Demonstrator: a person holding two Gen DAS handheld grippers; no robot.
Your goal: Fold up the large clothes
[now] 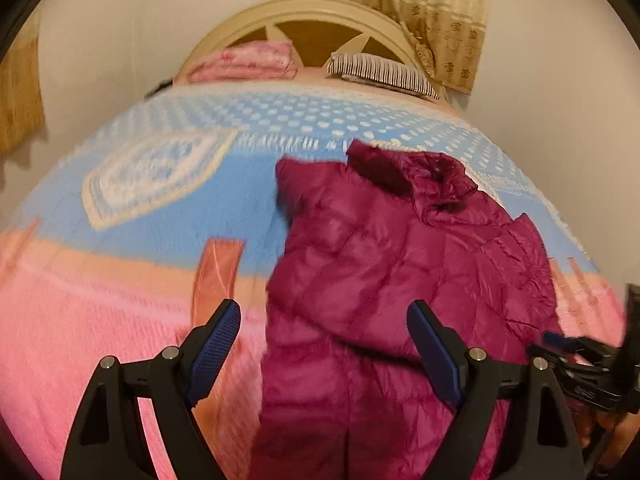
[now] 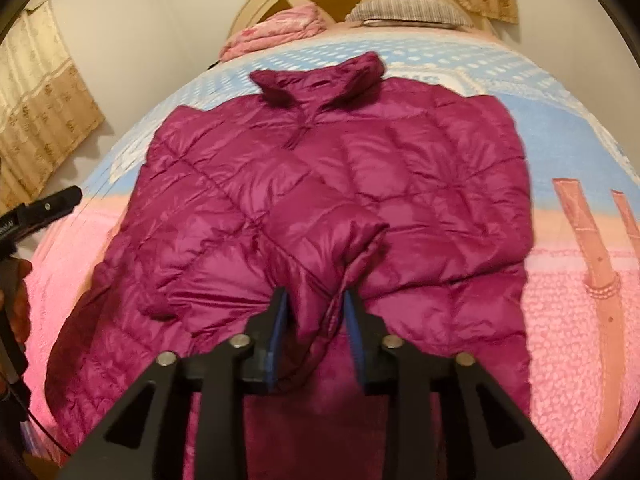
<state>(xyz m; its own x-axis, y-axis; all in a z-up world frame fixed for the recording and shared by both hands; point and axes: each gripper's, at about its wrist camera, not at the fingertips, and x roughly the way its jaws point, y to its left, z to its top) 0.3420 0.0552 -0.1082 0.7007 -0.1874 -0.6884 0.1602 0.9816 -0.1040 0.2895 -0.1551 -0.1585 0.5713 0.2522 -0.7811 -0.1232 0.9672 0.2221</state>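
A magenta quilted puffer jacket (image 2: 320, 168) lies spread on the bed, collar toward the headboard. My right gripper (image 2: 316, 300) is shut on the cuff of one sleeve (image 2: 336, 256), which lies folded across the jacket's body. In the left wrist view the jacket (image 1: 400, 260) lies under and ahead of my left gripper (image 1: 324, 320), which is open and empty above the jacket's left edge. The right gripper (image 1: 580, 364) shows at the right edge of the left wrist view. The left gripper (image 2: 48, 204) shows at the left edge of the right wrist view.
The bed is covered by a fleece blanket (image 1: 140, 240), blue toward the headboard and pink near me. A folded pink blanket (image 1: 244, 60) and a striped pillow (image 1: 384, 72) lie by the round headboard (image 1: 320, 12). Curtains (image 2: 44, 112) hang on the walls.
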